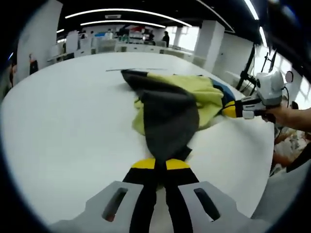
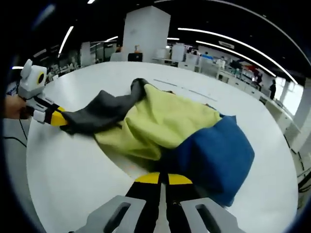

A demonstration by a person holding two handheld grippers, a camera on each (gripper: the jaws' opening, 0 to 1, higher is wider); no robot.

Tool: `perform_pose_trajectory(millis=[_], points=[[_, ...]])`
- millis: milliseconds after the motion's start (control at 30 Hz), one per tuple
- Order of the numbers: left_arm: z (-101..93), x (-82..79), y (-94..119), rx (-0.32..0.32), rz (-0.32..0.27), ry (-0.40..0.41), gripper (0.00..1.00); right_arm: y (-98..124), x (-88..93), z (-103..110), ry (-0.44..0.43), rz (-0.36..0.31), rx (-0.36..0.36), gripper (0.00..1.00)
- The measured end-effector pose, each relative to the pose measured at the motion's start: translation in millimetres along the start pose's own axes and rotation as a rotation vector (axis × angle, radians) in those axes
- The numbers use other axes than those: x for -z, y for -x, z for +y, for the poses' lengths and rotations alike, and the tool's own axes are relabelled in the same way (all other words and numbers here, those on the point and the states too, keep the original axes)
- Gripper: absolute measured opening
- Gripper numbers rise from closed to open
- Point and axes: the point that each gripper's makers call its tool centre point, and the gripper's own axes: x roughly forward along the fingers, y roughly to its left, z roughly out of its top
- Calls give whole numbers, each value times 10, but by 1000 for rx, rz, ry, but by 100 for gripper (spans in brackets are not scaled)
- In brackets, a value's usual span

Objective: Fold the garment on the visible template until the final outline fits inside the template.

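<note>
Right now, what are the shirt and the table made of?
The shirt looks like soft knit cloth, matte, in grey, yellow-green and blue panels: it bunches and folds with no shine. The table looks hard, smooth and white, perhaps laminate: it shows a faint sheen. The left tongs and right tongs each pinch the cloth.

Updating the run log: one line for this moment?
left gripper: shut on grey sleeve | right gripper: shut on blue part | garment: bunched on table

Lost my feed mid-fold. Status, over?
Left gripper shut on garment, grey sleeve end. Right gripper shut on its blue end. Garment bunched on white table, unfolded. Nothing in the way.
</note>
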Motion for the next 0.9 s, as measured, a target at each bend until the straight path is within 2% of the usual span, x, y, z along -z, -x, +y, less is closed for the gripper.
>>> perform_pose_trajectory(millis=[100, 267, 567, 700, 900], points=[[-43, -67, 67, 25, -22, 27, 1, 108, -76, -21, -16, -28, -12, 0], [-30, -187, 184, 23, -45, 32, 0, 308, -170, -103, -34, -54, -14, 0], [76, -465, 393, 4, -98, 23, 0, 714, -355, -430, -87, -115, 28, 0], [225, -571, 470, -29, -99, 15, 0, 853, -434, -635, -127, -133, 49, 0], [512, -604, 567, -108, -69, -9, 0, 1036, -450, -1030, -190, -139, 105, 0]])
